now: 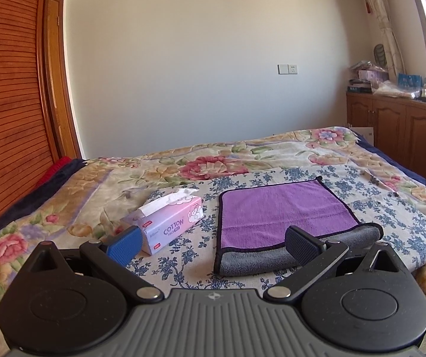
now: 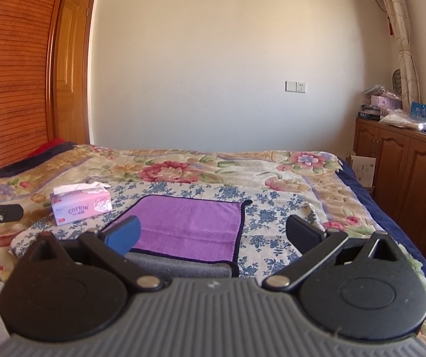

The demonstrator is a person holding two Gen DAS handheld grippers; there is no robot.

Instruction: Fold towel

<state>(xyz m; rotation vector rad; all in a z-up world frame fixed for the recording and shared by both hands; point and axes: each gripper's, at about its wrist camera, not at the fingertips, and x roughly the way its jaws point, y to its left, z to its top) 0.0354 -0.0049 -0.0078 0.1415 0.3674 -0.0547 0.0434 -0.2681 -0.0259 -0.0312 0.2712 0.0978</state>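
A: How does the left tool point(image 1: 213, 242) sit?
B: Level and pointing forward, its two fingers spread wide with nothing between them; one pad point(image 1: 125, 244) is blue, the other black.
A: And the right tool point(image 2: 211, 233)?
B: Same pose, fingers just as far apart, gripping nothing. The two are held side by side.
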